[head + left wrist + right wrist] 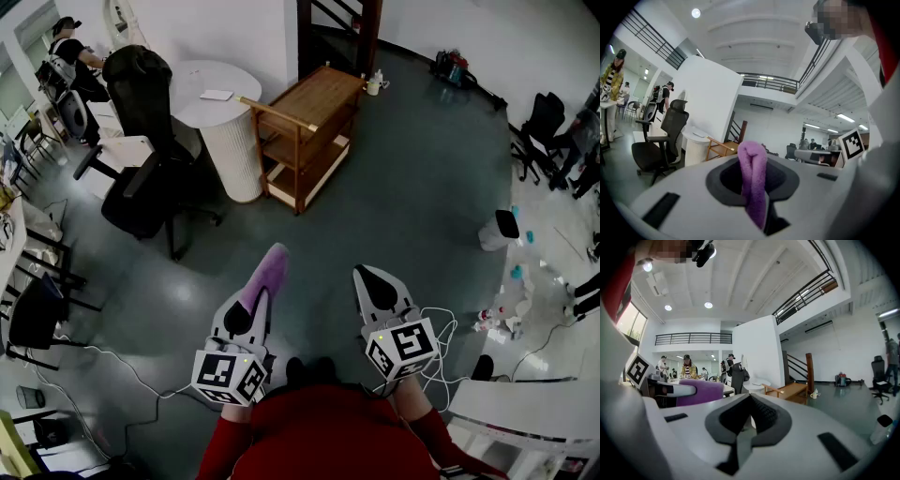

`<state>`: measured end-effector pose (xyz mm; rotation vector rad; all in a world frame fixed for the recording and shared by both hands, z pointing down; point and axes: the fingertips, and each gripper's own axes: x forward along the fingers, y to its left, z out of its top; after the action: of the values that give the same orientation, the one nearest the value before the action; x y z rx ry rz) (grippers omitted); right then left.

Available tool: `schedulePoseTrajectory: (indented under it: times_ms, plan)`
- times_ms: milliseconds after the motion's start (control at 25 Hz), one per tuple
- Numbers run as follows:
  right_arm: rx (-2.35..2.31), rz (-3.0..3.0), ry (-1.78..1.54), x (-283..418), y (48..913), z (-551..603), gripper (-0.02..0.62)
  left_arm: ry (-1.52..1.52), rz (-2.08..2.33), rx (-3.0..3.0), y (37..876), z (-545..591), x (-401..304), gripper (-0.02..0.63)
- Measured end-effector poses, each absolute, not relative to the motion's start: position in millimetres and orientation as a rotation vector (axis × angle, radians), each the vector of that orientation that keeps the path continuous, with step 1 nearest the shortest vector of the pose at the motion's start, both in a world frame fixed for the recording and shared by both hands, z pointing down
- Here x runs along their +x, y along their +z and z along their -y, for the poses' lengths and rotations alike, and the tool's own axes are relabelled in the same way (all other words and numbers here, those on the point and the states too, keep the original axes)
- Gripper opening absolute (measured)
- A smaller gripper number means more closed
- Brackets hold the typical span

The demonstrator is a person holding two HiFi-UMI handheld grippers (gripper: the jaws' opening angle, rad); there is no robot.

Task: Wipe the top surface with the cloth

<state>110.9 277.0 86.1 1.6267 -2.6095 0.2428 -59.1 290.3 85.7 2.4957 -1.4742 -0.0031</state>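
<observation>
Left gripper point(254, 305) clamped on purple cloth point(270, 267), right gripper point(376, 283) closed, empty

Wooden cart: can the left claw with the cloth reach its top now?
Probably not yet: open floor lies between the left claw, gripping the purple cloth, and the wooden cart.

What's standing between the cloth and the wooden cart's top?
Nothing visible. The cloth, shut in the left gripper, faces the cart across bare floor; the round table and chair stand left of that path.
</observation>
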Motion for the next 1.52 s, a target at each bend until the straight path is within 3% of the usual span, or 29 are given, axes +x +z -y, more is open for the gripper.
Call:
schedulePoseTrajectory:
  times_ms: [1520]
  plan:
    - [1.812, 2.453, 0.336, 125, 113, -208, 0.012, 0.054, 1.434, 2.499, 116, -212, -104, 0.069]
